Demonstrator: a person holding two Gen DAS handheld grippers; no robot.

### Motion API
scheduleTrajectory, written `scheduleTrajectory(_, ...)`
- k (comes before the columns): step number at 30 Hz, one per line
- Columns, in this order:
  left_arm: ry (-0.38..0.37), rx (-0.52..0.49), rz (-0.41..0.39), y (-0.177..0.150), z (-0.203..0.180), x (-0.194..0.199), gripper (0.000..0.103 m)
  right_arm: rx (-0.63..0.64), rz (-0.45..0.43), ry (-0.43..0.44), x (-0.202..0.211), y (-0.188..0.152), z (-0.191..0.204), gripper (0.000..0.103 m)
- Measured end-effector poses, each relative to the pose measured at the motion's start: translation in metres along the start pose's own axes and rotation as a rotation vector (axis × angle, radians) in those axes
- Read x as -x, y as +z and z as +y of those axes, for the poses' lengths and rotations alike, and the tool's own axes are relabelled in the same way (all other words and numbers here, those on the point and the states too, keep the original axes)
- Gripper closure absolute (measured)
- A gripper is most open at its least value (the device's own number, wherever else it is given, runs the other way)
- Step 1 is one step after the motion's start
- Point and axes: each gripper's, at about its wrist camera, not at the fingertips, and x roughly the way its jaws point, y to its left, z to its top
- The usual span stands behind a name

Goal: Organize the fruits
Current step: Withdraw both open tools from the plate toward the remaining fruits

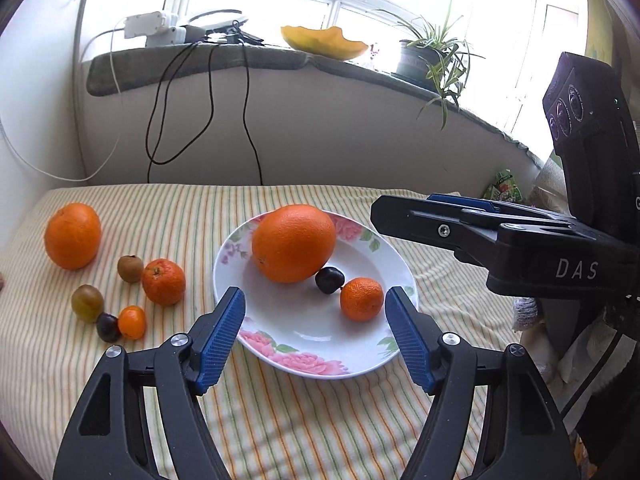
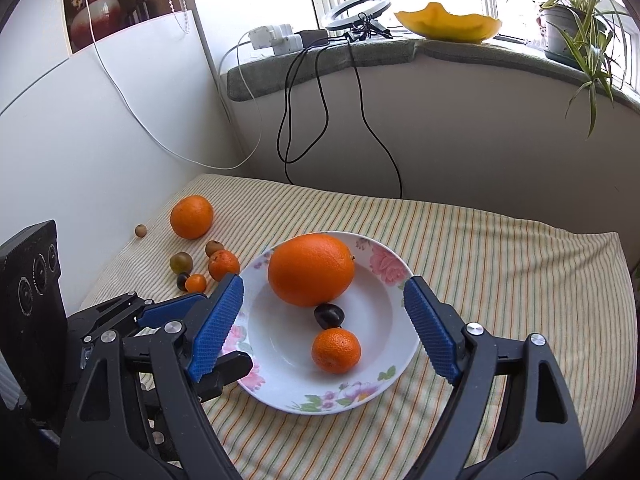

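Left claw (image 1: 315, 304) wide, nothing between its blue pads (image 1: 222, 334), hanging over the near rim of the floral plate (image 1: 308, 344). Right claw (image 2: 323, 312) also wide and empty, over the same plate, its pads either side of the dish and clear of the fruit. No earlier frame, so no call on motion. Loose fruit, left to right on the striped cloth (image 1: 280, 420) covering the worktop: big orange (image 1: 72, 236) far left, brown kiwi-like fruit (image 1: 130, 268), greenish one (image 1: 87, 303), dark plum (image 1: 107, 327) touching a small kumquat-like orange fruit (image 1: 132, 322), then a mandarin (image 1: 163, 282). A tiny brown nut-like thing (image 2: 140, 231) sits near the cloth's left edge, seen only in the right wrist view. On the plate: large orange (image 1: 293, 243) at the back, dark plum (image 1: 329, 280) touching it, small mandarin (image 1: 361, 299) just beside the plum toward the front right. Windowsill behind carries a power strip (image 1: 154, 29), ring light (image 2: 357, 11), yellow bowl (image 1: 324, 42), potted spider plant (image 1: 434, 56).
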Motion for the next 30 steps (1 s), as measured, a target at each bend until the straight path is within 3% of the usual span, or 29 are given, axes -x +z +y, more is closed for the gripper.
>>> scheduleTrajectory(2, 0.015, 0.012, -0.007, 0.001, 0.007, 0.005, 0.024, 0.001, -0.005, 0.005, 0.000, 0.002, 0.004, 0.007)
scheduleTrajectory(17, 0.148, 0.170, -0.047, -0.004, 0.099, 0.032, 0.023, -0.003, 0.075, 0.122, -0.043, 0.029, 0.052, 0.007)
scheduleTrajectory(30, 0.206, 0.295, -0.089, 0.000, 0.172, 0.039, 0.023, -0.052, 0.160, 0.231, -0.107, 0.062, 0.092, 0.007)
